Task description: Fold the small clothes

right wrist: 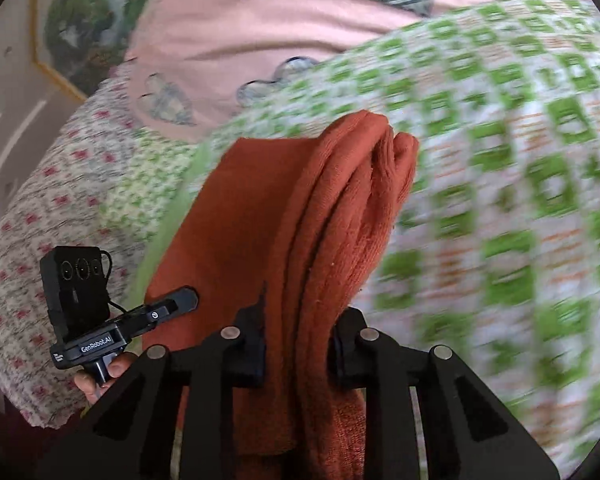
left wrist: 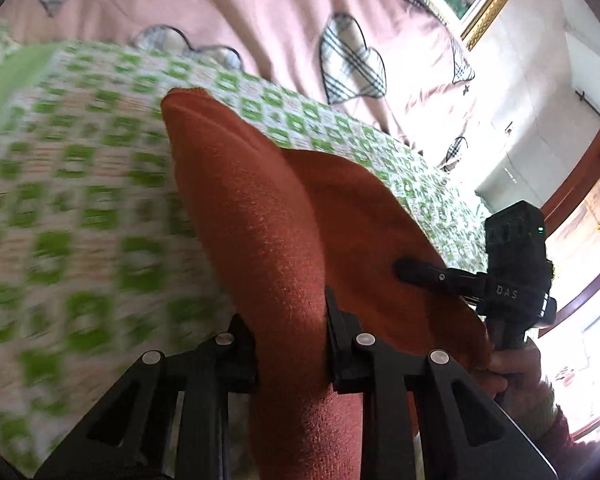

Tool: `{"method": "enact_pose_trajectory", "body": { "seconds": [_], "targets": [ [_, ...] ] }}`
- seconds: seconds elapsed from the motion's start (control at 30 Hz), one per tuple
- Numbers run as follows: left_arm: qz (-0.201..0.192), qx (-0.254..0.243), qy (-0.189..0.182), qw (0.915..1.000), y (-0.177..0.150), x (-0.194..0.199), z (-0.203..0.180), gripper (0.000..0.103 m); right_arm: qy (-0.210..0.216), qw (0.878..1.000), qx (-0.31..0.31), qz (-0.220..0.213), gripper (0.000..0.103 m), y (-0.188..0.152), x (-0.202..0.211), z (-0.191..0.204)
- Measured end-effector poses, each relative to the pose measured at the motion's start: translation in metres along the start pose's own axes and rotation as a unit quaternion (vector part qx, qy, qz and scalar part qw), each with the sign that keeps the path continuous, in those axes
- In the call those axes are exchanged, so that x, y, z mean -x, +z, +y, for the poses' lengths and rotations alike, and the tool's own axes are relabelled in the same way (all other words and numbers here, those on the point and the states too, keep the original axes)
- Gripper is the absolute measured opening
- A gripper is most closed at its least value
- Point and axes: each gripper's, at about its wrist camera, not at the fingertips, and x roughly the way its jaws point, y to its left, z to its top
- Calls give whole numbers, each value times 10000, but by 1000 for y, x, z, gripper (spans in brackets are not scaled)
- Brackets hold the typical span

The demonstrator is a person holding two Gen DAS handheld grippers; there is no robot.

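Observation:
A rust-orange knit garment (left wrist: 260, 216) hangs folded between both grippers above a green-and-white patterned bedspread (left wrist: 80, 184). My left gripper (left wrist: 290, 344) is shut on one bunched edge of it. My right gripper (right wrist: 296, 344) is shut on the other edge, where the garment (right wrist: 332, 208) shows several stacked folds. The right gripper also shows in the left wrist view (left wrist: 440, 276), lying against the cloth at the right. The left gripper shows in the right wrist view (right wrist: 172, 304) at the lower left, touching the cloth.
A pink quilt with plaid hearts (left wrist: 284, 20) lies beyond the bedspread. A floral sheet (right wrist: 40, 208) covers the bed's left side. A framed picture (right wrist: 80, 20) hangs on the wall. A wooden door frame (left wrist: 580, 184) stands at the right.

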Motion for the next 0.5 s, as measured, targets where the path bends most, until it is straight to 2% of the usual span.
{"method": "enact_pose_trajectory", "body": {
  "seconds": [0.1, 0.2, 0.27, 0.33, 0.4, 0.5],
  "targets": [
    [-72, 9, 126, 9999, -14, 37, 17, 24, 332, 9994, 7, 109, 25, -12, -23, 19],
    [-55, 54, 262, 9996, -29, 57, 34, 24, 433, 9985, 0, 323, 25, -23, -48, 28],
    [67, 130, 400, 9991, -42, 55, 46, 24, 328, 9984, 2, 467, 25, -33, -61, 30],
    [187, 254, 479, 9984, -53, 48, 57, 26, -54, 9983, 122, 565, 26, -41, -69, 30],
    [283, 415, 584, 9970, -62, 43, 67, 39, -112, 9983, 57, 566, 28, -44, -69, 25],
    [261, 644, 588, 9959, -68, 46, 78, 50, -272, 9982, 20, 540, 35, -47, -62, 22]
  ]
}}
